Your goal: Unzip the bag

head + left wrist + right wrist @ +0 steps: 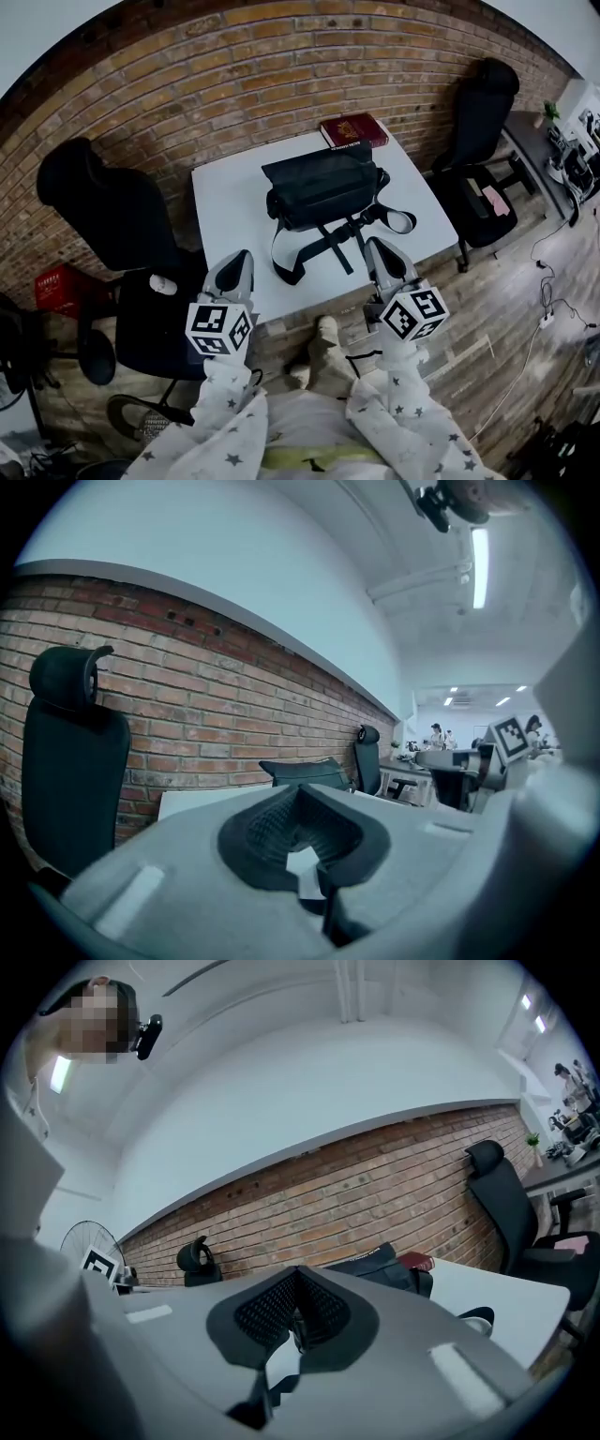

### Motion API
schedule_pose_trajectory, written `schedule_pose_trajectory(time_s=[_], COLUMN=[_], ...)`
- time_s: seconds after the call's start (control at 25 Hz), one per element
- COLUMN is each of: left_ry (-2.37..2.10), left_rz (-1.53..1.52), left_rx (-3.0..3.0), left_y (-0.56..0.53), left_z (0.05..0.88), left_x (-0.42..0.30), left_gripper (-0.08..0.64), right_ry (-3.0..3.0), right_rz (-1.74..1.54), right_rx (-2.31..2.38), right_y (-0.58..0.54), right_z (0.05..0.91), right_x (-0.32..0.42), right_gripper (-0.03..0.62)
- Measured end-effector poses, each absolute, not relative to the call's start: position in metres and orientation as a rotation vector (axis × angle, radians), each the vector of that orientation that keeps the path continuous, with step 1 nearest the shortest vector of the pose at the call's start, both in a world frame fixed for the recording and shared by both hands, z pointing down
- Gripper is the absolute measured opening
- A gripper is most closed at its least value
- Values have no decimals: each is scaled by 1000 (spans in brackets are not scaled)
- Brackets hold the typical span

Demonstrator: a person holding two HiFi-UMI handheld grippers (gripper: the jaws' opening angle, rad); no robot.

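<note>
A black shoulder bag (319,187) lies on the white table (225,202), its straps (314,246) trailing toward the near edge. My left gripper (234,265) hovers at the table's near left edge, shut and empty. Over the near right edge my right gripper (382,255) is also shut with nothing in it. Both stand short of the bag. In the left gripper view the bag (305,772) shows beyond the closed jaws (302,841). The right gripper view has the bag (380,1267) just past its closed jaws (295,1321).
A dark red book (353,130) lies at the table's far edge behind the bag. Black office chairs stand to the left (103,211) and right (480,122). A brick wall (234,84) runs behind the table. A red crate (58,286) sits on the floor at left.
</note>
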State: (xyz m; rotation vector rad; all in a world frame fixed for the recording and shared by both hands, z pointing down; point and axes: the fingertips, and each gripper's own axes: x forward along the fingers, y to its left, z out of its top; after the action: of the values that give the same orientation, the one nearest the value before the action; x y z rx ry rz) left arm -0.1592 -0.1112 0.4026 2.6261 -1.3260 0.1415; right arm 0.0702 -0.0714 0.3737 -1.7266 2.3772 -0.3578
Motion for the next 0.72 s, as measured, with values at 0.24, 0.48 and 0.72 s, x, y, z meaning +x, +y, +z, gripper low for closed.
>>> schedule_pose_trajectory(time_s=[0.24, 0.48, 0.72], left_ry=[-1391, -1448, -1481], left_rz=[139, 133, 133], left_rx=[2567, 2501, 2439], left_y=[-159, -194, -215], left_z=[407, 414, 426], left_x=[-146, -136, -131], left_gripper=[0, 0, 0], right_ry=[2492, 2600, 2726], right_rz=[-405, -479, -586], right_rx=[-1581, -1421, -1249], right_y=[-135, -181, -210], right_z=[383, 399, 426], right_x=[73, 65, 44], right_gripper=[0, 0, 0])
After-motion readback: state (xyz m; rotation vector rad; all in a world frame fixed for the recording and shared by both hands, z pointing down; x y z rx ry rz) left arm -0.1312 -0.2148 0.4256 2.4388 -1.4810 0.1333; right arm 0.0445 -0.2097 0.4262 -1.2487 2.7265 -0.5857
